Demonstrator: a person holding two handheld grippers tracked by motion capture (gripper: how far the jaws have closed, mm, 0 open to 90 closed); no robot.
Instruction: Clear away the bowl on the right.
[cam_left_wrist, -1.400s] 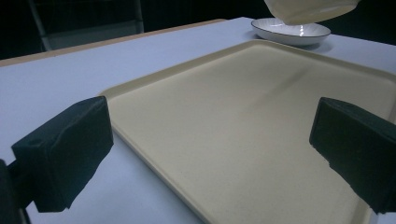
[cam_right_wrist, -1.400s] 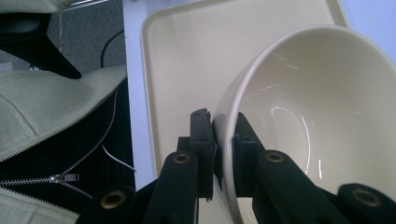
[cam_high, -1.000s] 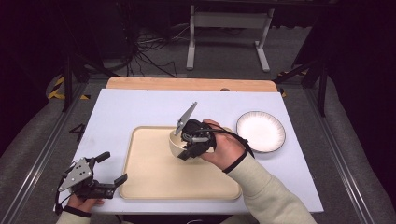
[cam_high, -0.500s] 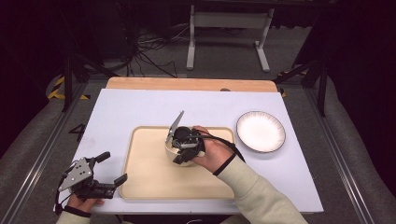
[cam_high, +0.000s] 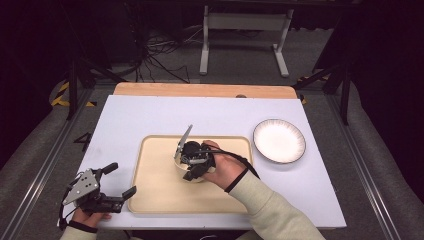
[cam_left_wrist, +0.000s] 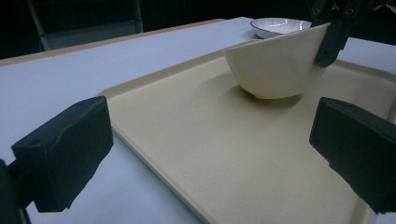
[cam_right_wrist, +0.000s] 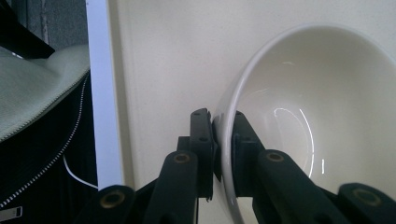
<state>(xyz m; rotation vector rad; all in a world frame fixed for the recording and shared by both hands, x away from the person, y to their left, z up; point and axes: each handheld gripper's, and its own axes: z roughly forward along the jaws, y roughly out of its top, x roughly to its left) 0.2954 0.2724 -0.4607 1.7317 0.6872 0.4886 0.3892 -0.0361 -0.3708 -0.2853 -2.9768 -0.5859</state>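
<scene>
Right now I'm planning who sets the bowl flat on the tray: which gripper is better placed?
Right. The right gripper already clamps the bowl rim, tilted over the tray; the left gripper sits open off the tray's corner.

A white table (cam_high: 150, 115) carries a beige tray (cam_high: 155, 185) and a plate (cam_high: 279, 141).

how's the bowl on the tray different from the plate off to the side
The bowl is deep, cream and plain; the plate is shallow and white with a dark rim. The bowl sits tilted on the tray, its rim pinched by the right gripper; the plate lies flat on the table, untouched. Both are round and empty.
</scene>
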